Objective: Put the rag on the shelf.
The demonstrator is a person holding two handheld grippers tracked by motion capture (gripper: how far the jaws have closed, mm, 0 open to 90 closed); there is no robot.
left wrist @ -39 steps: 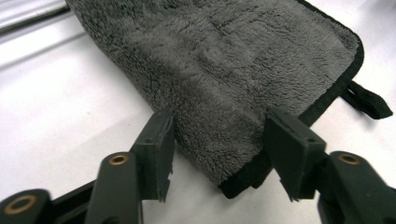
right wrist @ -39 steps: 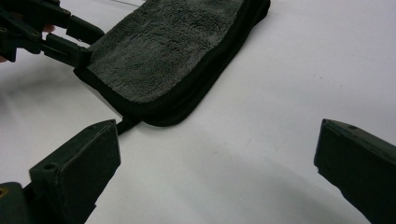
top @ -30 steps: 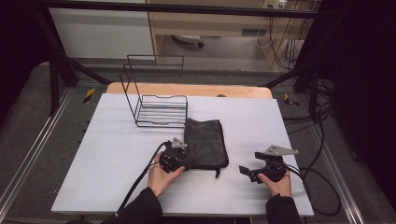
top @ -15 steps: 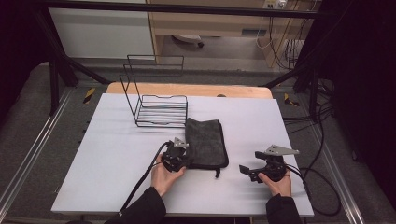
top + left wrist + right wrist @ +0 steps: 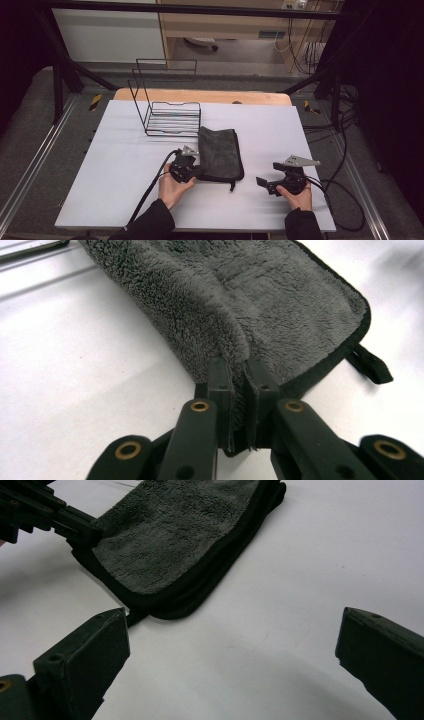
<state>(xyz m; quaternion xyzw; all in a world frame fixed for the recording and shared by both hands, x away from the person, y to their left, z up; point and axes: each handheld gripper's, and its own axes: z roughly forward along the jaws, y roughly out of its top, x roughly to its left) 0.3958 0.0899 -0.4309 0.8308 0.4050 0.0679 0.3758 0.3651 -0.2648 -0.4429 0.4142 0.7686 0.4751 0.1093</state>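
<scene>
**Two grippers, one folded towel**

One of them, the left gripper (image 5: pixel 196 172), has its jaws pinched nearly together on the near-left edge of the grey towel (image 5: pixel 219 152), and you can see the fleece bunched up between them in the left gripper view (image 5: pixel 235 315). The towel lies folded on the white table (image 5: pixel 100 165), just in front of the black wire rack (image 5: pixel 172 117). The right gripper (image 5: pixel 261 183) sits well off to the towel's right, jaws spread wide, holding nothing, resting low over the table.
</scene>
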